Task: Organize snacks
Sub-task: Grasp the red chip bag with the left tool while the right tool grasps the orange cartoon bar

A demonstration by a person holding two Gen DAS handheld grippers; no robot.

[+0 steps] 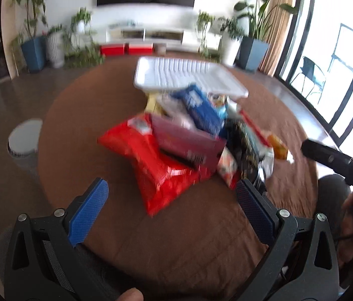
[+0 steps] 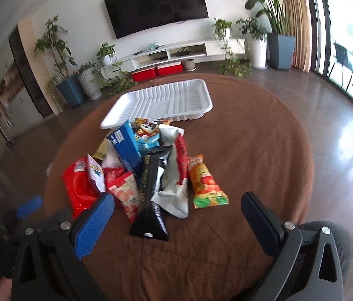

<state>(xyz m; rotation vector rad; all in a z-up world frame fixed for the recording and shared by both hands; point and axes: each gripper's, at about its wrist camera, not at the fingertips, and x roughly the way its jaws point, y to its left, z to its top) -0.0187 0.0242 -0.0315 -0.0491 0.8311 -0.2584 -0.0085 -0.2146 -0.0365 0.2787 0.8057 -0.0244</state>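
Both claws are being held wide open and empty above the near edge of the round brown desk (image 2: 251,150): the right claw (image 2: 177,213) is being aimed at the snack pile from the near side, while the left claw (image 1: 171,200) is being carried over the pile's left end, its view smeared by motion. Nearest the right claw, a black packet (image 2: 151,200) is being seen lying with its long axis running almost straight away from the claw, its sealed end pointing back between the jaws, so it is judged the easiest first pick for that side, with the jaws closing across its width. Just right of it, an orange packet (image 2: 205,183) is being seen lying nearly parallel, clear of the heap. A large red bag (image 1: 156,165) is being seen directly ahead of the left claw, with a dark red box (image 1: 189,145) resting on top of it, so the left hand is judged nearer to these. Further back, a blue box (image 2: 126,148) is being propped on the heap. Beyond the pile, touching its far edge, a white ribbed tray (image 2: 189,110) is being left empty, presumably as the place for the snacks.
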